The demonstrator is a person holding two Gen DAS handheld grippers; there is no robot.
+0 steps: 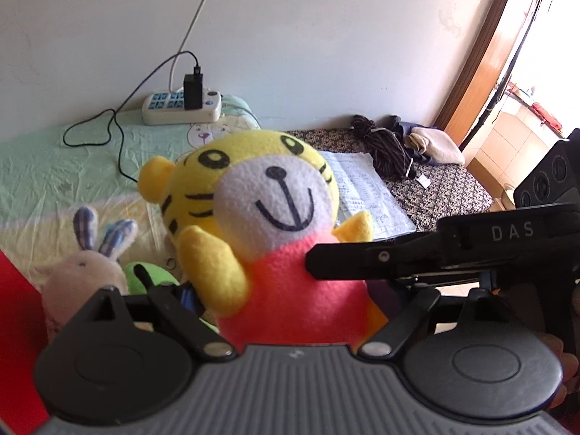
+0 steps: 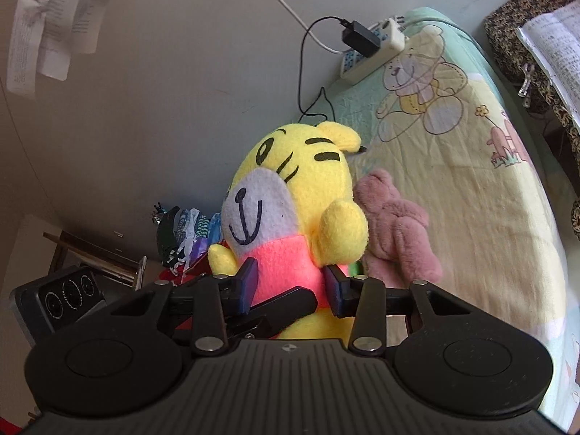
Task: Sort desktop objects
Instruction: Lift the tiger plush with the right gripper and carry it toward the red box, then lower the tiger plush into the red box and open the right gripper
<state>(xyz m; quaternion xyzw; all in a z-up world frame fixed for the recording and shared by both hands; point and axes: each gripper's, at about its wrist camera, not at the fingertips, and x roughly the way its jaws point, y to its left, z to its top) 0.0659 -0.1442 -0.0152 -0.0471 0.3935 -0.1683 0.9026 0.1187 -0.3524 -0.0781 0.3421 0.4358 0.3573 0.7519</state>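
Right wrist view: we see the right gripper (image 2: 290,286) clamped on the pink body of the tiger toy (image 2: 290,210), held above the desk (image 2: 489,235) beside a pink bear (image 2: 398,228). Left wrist view: the left gripper (image 1: 290,311) surrounds the toy's base; we cannot tell its grip. A rabbit toy (image 1: 85,268) lies below.

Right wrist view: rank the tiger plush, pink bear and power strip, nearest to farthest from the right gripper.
1. Tiger plush, between the right gripper's fingers.
2. Pink bear, just right of the tiger, lying on the bedsheet.
3. Power strip, far back by the wall, upper right.
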